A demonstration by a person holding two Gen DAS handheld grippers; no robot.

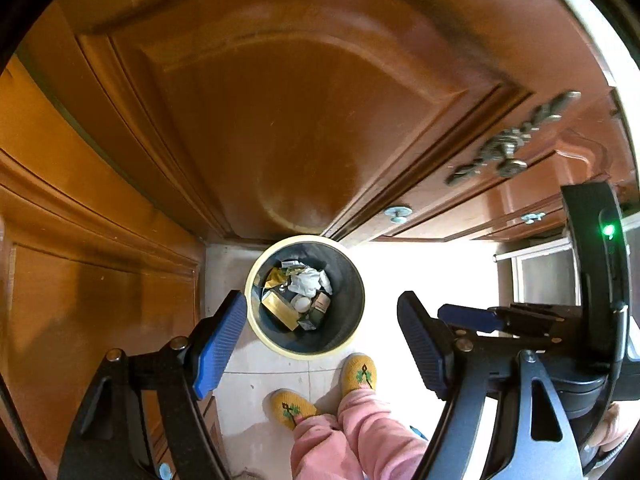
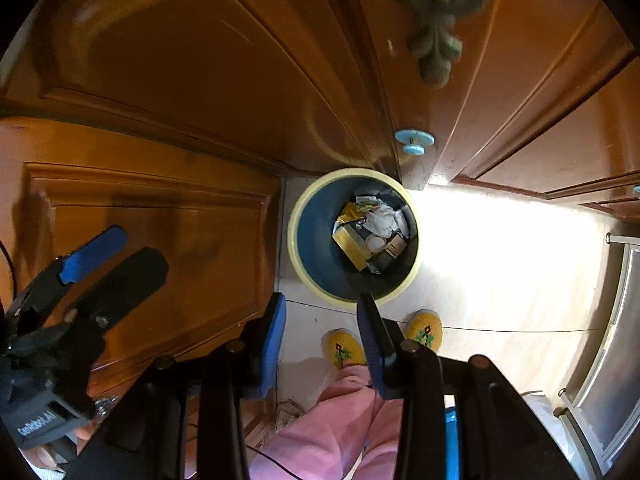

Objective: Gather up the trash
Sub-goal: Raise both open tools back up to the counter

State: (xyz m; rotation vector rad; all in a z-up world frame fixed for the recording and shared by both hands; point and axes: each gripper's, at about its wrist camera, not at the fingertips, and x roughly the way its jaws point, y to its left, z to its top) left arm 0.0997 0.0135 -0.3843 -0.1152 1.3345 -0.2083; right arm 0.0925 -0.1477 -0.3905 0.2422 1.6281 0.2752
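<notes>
A round trash bin with a pale yellow rim (image 1: pixel 250 292) (image 2: pixel 293 236) stands on the floor against the wooden cabinets. Inside it lie crumpled white paper (image 1: pixel 306 282) (image 2: pixel 384 218), a gold box (image 1: pixel 280 309) (image 2: pixel 350 245) and other small scraps. My left gripper (image 1: pixel 320 344) hangs above the bin's near side, pointing steeply down, its jaws wide open and empty. It shows again at the left of the right wrist view as the left gripper (image 2: pixel 112 258). My right gripper (image 2: pixel 322 344) is also above the bin's near edge, partly open with nothing between its blue pads.
Brown wooden cabinet doors (image 1: pixel 280 120) rise behind and left of the bin, with a blue knob (image 2: pixel 414 142) and an ornate metal handle (image 1: pixel 512 144). A person's yellow slippers (image 1: pixel 360 374) and pink trousers (image 2: pixel 340 420) stand just before the bin. A steel appliance (image 2: pixel 612 360) is at the right.
</notes>
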